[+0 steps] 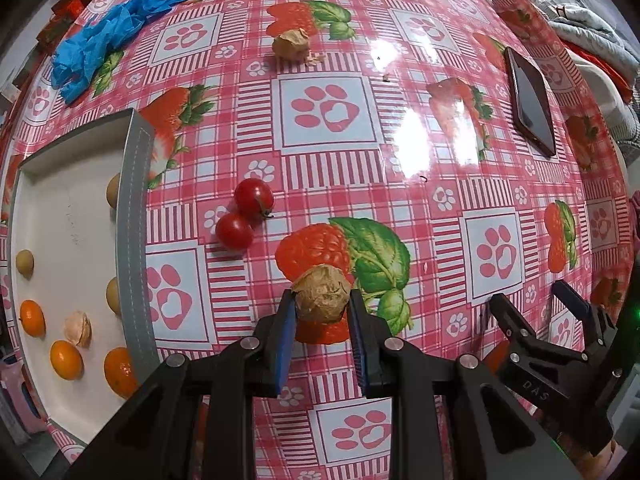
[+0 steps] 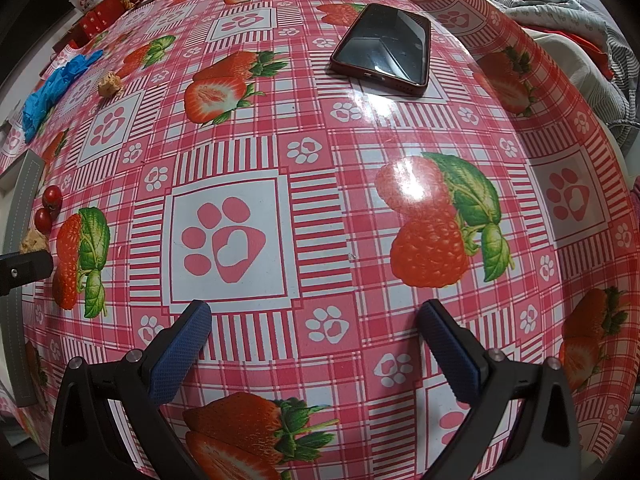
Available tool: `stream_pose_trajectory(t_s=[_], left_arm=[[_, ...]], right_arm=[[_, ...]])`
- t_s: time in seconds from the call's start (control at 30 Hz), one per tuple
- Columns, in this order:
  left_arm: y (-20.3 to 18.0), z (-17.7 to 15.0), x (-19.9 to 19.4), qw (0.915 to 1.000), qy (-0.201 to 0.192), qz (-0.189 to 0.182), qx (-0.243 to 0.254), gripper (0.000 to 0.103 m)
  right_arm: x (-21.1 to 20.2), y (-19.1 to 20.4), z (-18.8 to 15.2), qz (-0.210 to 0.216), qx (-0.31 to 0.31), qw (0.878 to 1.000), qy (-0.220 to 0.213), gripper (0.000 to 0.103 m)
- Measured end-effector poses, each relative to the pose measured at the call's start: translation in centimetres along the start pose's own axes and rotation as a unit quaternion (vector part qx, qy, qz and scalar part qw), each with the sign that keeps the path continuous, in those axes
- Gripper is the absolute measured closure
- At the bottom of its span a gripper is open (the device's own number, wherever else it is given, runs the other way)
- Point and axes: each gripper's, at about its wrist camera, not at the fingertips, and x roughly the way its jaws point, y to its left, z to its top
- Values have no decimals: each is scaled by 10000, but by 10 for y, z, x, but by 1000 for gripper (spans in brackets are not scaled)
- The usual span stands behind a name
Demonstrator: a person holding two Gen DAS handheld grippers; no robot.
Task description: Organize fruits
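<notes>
My left gripper point(image 1: 321, 304) is shut on a brown walnut point(image 1: 321, 294), held just above the strawberry-print tablecloth. Two red cherry tomatoes point(image 1: 244, 212) lie side by side on the cloth, ahead and to the left. A second walnut point(image 1: 291, 43) sits further back. A grey-rimmed white tray point(image 1: 134, 216) at the left holds small oranges point(image 1: 66, 359), pale round fruits point(image 1: 25, 263) and a walnut point(image 1: 79, 328). My right gripper point(image 2: 316, 320) is open and empty over bare cloth; it also shows at the right in the left wrist view point(image 1: 532, 300).
A dark phone in a red case point(image 2: 384, 48) lies at the back right of the table. Crumpled blue gloves point(image 1: 108, 36) lie at the back left. Red boxes stand beyond the table's far left edge. Bedding lies past the right edge.
</notes>
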Motion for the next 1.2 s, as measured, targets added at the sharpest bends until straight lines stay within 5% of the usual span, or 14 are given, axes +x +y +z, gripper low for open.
stream_pose_trajectory(t_s=[1.2], left_arm=[[-6, -3, 4, 9999, 66, -39, 155, 76]], right_arm=[[0, 0, 0, -4, 2, 10000, -14, 0]])
